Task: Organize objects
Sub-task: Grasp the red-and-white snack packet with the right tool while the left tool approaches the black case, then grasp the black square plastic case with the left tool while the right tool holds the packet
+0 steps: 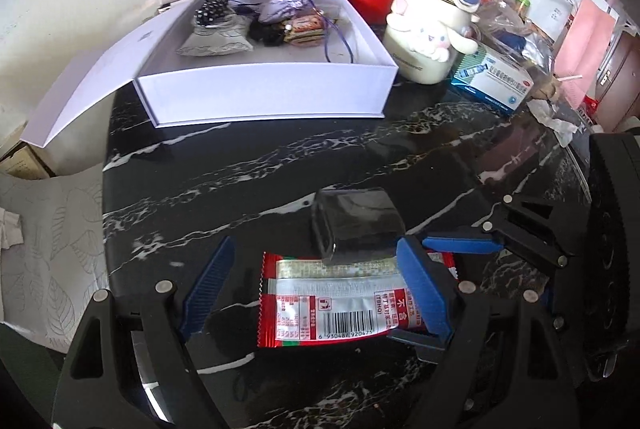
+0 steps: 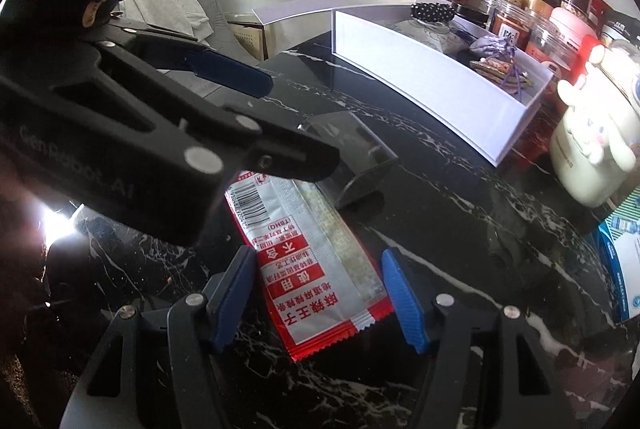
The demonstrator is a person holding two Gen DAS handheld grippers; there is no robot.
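Packet (image 1: 332,293), red-and-silver, flat, barcode up

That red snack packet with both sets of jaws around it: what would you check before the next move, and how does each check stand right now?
1. Snack packet lies flat on the black marble table: ok.
2. Packet sits between the right gripper jaws, which are closing: ok. Pads gripping it yet: not ok, gaps show on both sides.
3. Left gripper stands wide across the packet's other end without pressing it: ok.
4. Clear plastic case resting against the packet's far edge could get dragged along: not ok.
5. White box is open, with free floor space inside: ok.
6. Path from packet to box is bare tabletop: ok.
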